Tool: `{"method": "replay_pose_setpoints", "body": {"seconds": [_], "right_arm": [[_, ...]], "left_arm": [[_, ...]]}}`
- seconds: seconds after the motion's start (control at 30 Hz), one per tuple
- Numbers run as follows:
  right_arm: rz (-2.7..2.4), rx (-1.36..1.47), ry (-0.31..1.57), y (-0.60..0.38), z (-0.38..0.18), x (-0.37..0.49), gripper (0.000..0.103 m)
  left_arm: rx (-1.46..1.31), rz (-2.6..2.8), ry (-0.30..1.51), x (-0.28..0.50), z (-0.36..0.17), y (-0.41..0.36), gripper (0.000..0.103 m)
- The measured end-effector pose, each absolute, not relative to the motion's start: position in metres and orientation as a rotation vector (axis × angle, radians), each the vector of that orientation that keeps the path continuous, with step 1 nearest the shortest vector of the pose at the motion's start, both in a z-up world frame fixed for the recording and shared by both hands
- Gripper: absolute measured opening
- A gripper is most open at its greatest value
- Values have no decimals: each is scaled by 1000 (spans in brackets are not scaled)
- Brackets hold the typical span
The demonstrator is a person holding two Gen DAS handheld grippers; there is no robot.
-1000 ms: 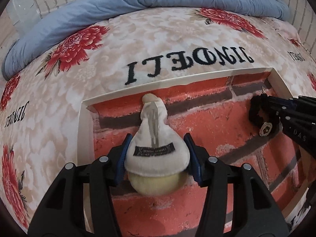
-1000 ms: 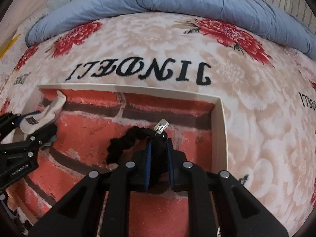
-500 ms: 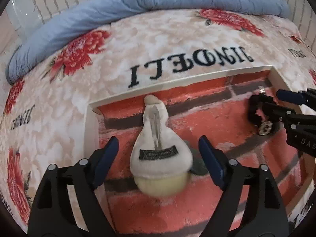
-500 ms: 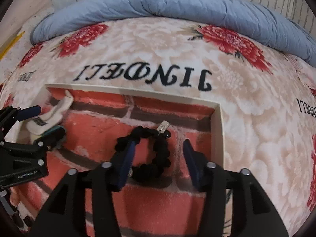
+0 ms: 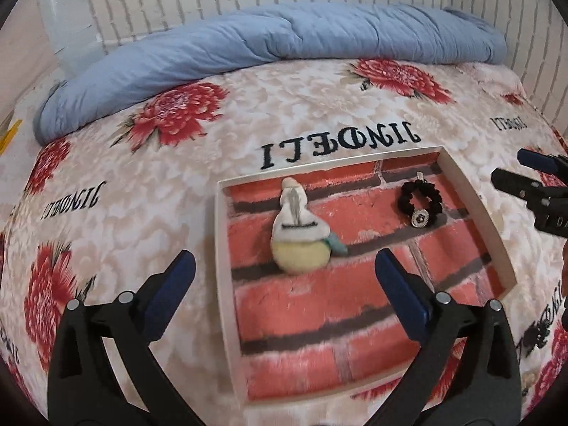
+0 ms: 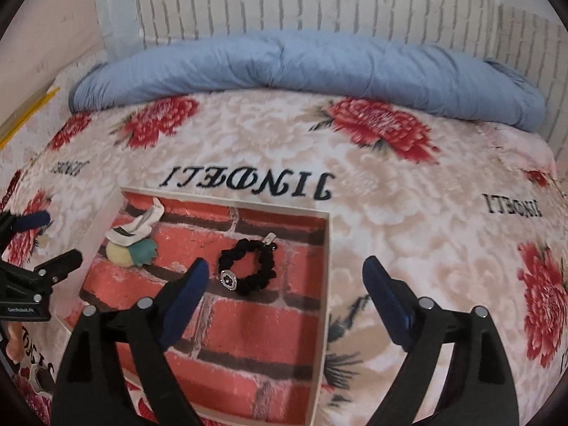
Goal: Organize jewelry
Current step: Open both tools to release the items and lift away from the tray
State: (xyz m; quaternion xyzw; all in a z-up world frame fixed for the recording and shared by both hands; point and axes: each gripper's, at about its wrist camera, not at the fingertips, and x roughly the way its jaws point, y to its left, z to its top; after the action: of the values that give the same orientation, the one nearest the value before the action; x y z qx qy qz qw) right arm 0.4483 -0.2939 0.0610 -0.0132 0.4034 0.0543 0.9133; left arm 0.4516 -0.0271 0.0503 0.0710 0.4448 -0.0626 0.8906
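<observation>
A shallow white box (image 5: 222, 248) lined with a red brick pattern lies on the bed. In it rests a plush charm (image 5: 298, 245) with a white hat and a yellow ball. To its right lies a black beaded bracelet (image 5: 420, 200) with a round pendant. My left gripper (image 5: 284, 264) hovers above the box's near left part, jaws opening wide, nothing pressed between them. In the right wrist view the bracelet (image 6: 248, 266) lies beyond my right gripper (image 6: 285, 266), whose jaws are also opening and hold nothing. The plush charm (image 6: 131, 245) sits at the box's (image 6: 325, 284) left.
The box sits on a beige blanket with red flowers (image 5: 177, 117) and black lettering. A rolled blue quilt (image 5: 284, 42) lies along the far side against a white brick wall (image 6: 319, 0). My right gripper (image 5: 532, 184) shows at the left wrist view's right edge.
Both grippers opened and drew up and back from the box. The left let go of the plush charm, the right let go of the bracelet; both things stay lying in the box.
</observation>
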Motion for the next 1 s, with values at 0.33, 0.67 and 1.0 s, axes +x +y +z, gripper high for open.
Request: {"method": "replay_pose_setpoints", "body": {"seconds": [0.33, 0.67, 1.0], "right_arm": [[78, 32, 766, -309, 82, 386, 88], [80, -31, 715, -307, 78, 323, 88], [36, -25, 718, -318, 50, 271, 88]], "left_arm": [[123, -110, 884, 389, 70, -16, 98], [133, -93, 889, 335, 63, -13, 98], [127, -72, 906, 295, 40, -6, 98]]}}
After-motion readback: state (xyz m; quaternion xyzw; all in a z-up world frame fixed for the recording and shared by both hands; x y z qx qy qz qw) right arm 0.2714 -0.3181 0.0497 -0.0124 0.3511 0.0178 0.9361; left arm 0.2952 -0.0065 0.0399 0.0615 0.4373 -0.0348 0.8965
